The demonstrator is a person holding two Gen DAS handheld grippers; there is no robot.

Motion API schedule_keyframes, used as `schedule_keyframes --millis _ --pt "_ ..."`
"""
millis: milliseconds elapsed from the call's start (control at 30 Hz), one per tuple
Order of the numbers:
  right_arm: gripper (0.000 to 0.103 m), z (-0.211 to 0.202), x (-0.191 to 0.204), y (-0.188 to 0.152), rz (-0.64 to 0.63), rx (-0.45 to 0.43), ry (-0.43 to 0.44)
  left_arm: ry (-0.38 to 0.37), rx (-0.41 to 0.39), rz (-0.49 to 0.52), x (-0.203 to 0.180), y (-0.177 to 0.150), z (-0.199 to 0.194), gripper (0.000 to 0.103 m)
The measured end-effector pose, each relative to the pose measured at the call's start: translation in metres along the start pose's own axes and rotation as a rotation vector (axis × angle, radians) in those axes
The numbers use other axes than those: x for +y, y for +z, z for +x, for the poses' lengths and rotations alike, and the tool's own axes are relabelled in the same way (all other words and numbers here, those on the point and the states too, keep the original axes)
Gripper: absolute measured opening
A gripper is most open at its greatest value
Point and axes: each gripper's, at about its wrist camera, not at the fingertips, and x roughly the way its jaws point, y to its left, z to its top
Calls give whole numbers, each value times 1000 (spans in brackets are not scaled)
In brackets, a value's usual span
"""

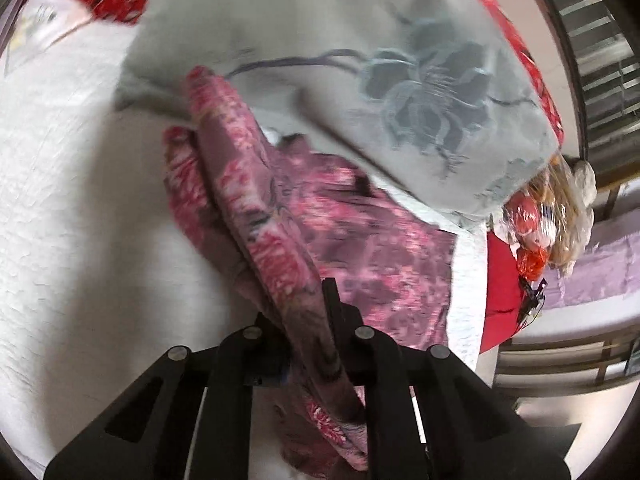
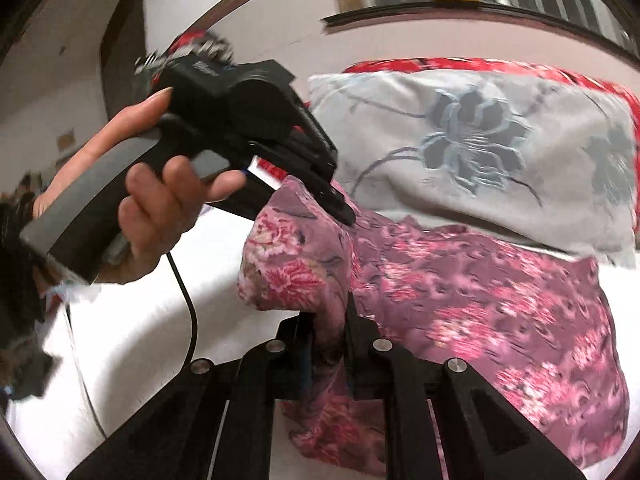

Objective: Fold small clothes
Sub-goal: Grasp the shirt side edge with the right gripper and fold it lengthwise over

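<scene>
Pink flowery cloth (image 2: 460, 300) lies on the white bed (image 1: 80, 220), by the grey pillow (image 2: 480, 152). Your L gripper (image 1: 310, 312) & R gripper (image 2: 328, 320) both pinch its edge, lifting it up.

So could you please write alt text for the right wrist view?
Both hand-held grippers pinch a pink floral cloth over a white bed: the right at its near edge, the left, in a hand, at a raised corner. A grey flowered pillow lies behind.
</scene>
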Motion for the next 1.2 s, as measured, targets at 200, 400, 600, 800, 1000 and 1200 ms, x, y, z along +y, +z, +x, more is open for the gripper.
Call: schedule_keyframes --millis 200,400,600,800,1000,1200 --pt "11 -36 -51 -3 161 -37 -9 19 4 87 -70 -9 15 11" --pt "11 -71 -106 -21 319 -62 -14 20 39 155 -137 -21 50 11" --pt "11 -97 -164 -43 497 -81 -29 60 106 218 -193 -35 105 11" --pt "11 -102 -205 -72 628 -52 -48 128 168 255 -214 -48 152 15" --pt "12 -86 -229 -102 759 18 -31 42 148 230 -217 -48 144 27" --pt "22 -92 -243 -115 799 72 -31 -6 12 166 -181 -26 87 48"
